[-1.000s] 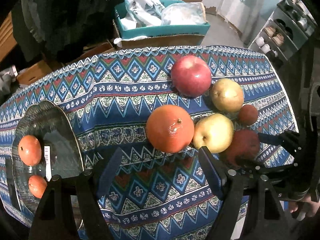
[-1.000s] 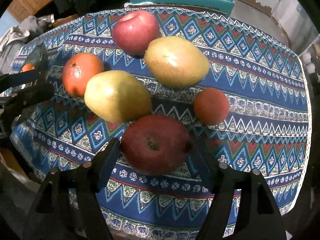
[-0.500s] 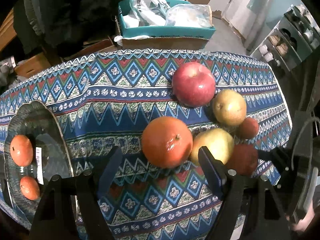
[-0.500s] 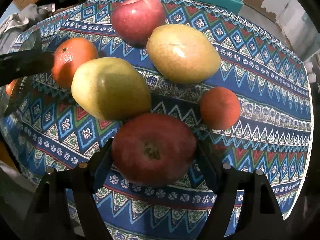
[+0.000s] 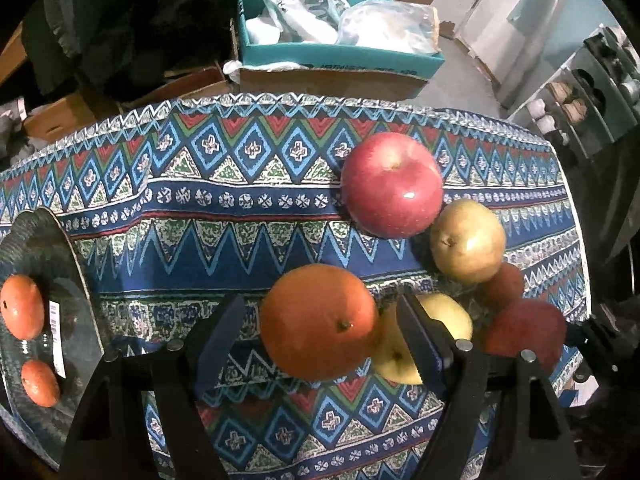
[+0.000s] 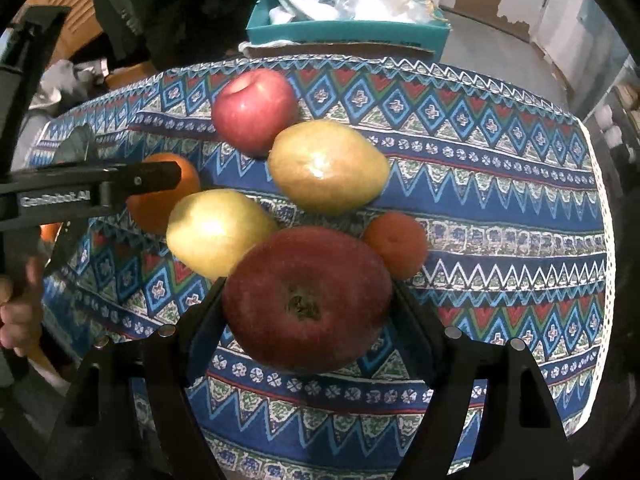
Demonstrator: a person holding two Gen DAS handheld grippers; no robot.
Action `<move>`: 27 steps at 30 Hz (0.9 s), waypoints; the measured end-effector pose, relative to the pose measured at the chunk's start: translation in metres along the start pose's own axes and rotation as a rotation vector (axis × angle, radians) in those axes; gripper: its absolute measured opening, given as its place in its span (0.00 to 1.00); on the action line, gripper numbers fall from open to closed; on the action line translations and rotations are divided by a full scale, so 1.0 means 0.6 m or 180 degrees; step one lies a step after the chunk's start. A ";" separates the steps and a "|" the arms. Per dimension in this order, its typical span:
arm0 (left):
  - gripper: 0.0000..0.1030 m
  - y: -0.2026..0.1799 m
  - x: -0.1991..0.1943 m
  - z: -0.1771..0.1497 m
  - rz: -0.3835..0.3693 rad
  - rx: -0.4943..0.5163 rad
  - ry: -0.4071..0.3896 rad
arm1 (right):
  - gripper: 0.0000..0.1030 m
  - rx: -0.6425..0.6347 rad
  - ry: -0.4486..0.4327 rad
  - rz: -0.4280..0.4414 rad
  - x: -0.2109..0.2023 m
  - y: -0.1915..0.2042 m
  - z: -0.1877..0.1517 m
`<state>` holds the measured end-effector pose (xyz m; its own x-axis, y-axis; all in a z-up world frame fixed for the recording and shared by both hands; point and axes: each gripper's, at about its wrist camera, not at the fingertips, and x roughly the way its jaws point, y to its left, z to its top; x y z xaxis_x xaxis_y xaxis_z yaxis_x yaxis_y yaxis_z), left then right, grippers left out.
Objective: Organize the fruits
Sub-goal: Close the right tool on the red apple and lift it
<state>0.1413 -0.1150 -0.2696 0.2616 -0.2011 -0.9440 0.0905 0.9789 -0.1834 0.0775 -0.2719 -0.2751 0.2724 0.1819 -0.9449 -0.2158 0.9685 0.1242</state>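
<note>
1. Now the left gripper (image 5: 320,332) is open, with its fingers on both sides of the big orange (image 5: 318,322) and gaps showing.
2. Over here, the right gripper (image 6: 308,312) sits around the dark red apple (image 6: 306,300) on the tablecloth (image 6: 500,200); I cannot tell if it squeezes.
3. Two small oranges (image 5: 22,306) lie on the glass plate (image 5: 76,264).

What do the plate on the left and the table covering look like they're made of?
The plate looks like clear glass with a dark tint: the patterned cloth shows through it, its rim looks ribbed, and a barcode sticker sits on it; it could be plastic. The table covering looks like woven or printed fabric, matte, with a geometric pattern, a crease and a lacy edge.
</note>
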 end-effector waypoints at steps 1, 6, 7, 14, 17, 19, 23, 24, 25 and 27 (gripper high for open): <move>0.78 0.001 0.005 0.000 -0.0003 -0.0022 0.0022 | 0.76 0.0010 -0.0001 0.0007 0.000 -0.003 -0.001; 0.77 0.001 0.021 -0.002 -0.0032 -0.0052 0.0077 | 0.76 0.0047 0.0001 0.0030 0.000 -0.006 0.005; 0.77 0.001 0.023 -0.003 -0.0026 -0.0058 0.0080 | 0.76 0.0051 -0.0001 0.0036 -0.003 -0.007 0.003; 0.68 -0.001 0.045 -0.018 -0.0017 -0.0012 0.0139 | 0.76 0.0056 -0.0024 0.0044 -0.009 -0.007 0.003; 0.67 -0.007 0.044 -0.018 0.0026 0.0080 0.0098 | 0.76 0.0054 -0.0050 0.0030 -0.013 -0.008 0.004; 0.67 -0.007 0.042 -0.018 0.0030 0.0093 0.0083 | 0.76 0.0044 -0.0081 0.0006 -0.015 -0.006 0.005; 0.67 -0.008 0.038 -0.023 0.0076 0.0136 0.0044 | 0.76 0.0021 -0.0140 -0.0025 -0.021 -0.005 0.006; 0.67 -0.009 0.036 -0.025 0.0087 0.0148 0.0037 | 0.76 0.0017 -0.0156 -0.0036 -0.022 -0.005 0.006; 0.67 -0.009 0.035 -0.026 0.0102 0.0166 0.0025 | 0.76 0.0017 -0.0175 -0.0042 -0.024 -0.005 0.007; 0.67 -0.008 0.030 -0.030 0.0112 0.0185 -0.0001 | 0.76 0.0025 -0.0221 -0.0039 -0.030 -0.004 0.008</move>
<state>0.1281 -0.1227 -0.2906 0.2660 -0.1667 -0.9495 0.1370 0.9815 -0.1339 0.0777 -0.2768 -0.2569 0.3393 0.1811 -0.9231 -0.2048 0.9720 0.1154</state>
